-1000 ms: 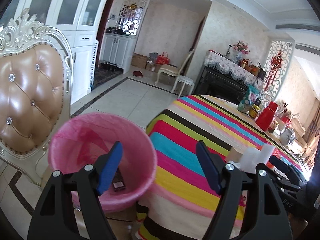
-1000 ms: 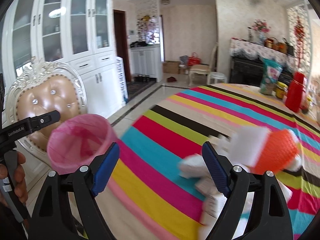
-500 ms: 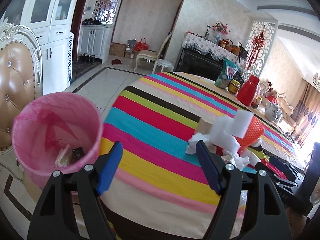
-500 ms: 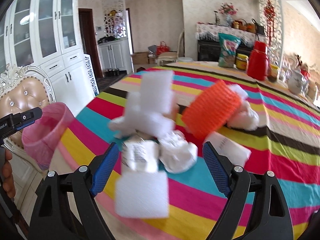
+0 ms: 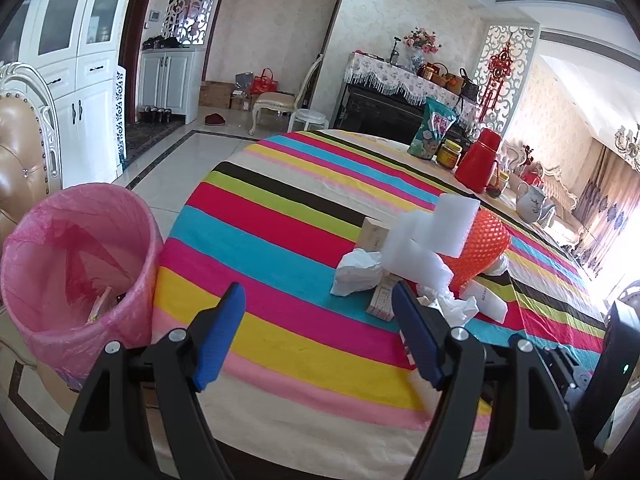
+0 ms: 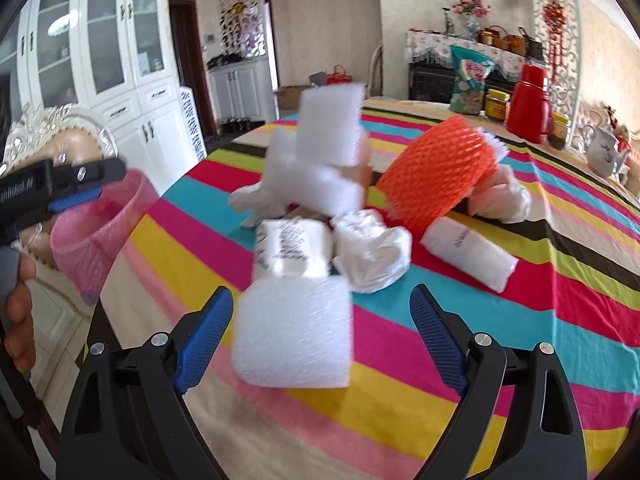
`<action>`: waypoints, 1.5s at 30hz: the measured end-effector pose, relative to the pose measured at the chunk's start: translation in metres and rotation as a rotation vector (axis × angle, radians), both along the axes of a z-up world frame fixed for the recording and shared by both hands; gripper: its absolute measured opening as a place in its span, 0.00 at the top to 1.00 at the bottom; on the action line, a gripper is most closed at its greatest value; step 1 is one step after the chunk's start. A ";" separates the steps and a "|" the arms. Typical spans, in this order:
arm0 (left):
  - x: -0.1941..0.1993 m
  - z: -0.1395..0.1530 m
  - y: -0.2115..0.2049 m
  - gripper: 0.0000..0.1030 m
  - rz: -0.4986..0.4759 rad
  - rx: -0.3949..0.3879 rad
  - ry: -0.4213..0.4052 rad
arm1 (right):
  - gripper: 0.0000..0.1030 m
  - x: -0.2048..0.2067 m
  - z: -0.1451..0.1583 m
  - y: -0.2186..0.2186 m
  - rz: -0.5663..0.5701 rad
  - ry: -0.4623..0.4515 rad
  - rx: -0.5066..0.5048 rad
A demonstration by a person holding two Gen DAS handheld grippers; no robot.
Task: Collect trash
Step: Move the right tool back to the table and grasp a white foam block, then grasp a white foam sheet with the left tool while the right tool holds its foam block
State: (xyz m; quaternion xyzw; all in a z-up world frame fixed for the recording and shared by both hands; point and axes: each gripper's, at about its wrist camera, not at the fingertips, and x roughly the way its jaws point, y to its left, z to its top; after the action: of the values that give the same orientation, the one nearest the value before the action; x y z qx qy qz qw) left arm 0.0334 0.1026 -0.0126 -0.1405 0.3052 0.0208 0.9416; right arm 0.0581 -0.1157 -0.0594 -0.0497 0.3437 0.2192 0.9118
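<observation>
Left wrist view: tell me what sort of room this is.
Most likely a home dining room. A table under a striped tablecloth fills the middle, an ornate padded chair stands beside it, and white glass-door cabinets line the wall. A pink-lined bin sits at the table's edge.

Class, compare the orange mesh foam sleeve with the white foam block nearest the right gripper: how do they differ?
The orange mesh foam sleeve is netted, rounded and tilted on the pile; the white foam block is plain, squarish and lies alone, nearer the table edge. Both are foam packaging on the striped tablecloth.
</observation>
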 end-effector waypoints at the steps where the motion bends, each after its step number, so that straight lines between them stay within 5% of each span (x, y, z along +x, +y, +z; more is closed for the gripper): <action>1: 0.001 0.000 -0.001 0.29 -0.003 0.001 0.001 | 0.18 0.000 -0.002 0.002 0.006 0.005 -0.007; 7: 0.011 -0.003 -0.005 0.29 -0.020 -0.003 0.009 | 0.18 -0.001 -0.017 0.014 0.024 0.039 -0.050; 11: 0.017 -0.004 -0.008 0.29 -0.036 -0.006 0.011 | 0.38 0.002 -0.021 0.014 0.024 0.062 -0.058; 25: 0.052 0.006 -0.045 0.29 -0.141 0.006 -0.029 | 0.39 0.005 0.008 -0.032 -0.060 0.008 0.016; 45: 0.139 0.010 -0.125 0.29 -0.250 0.155 -0.018 | 0.39 0.026 0.036 -0.092 -0.195 -0.066 0.066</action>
State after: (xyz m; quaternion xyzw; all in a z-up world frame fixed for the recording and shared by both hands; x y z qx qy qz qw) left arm 0.1720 -0.0223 -0.0030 -0.0287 0.3095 -0.0742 0.9476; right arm 0.0842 -0.2080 -0.0232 0.0066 0.3091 0.1387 0.9408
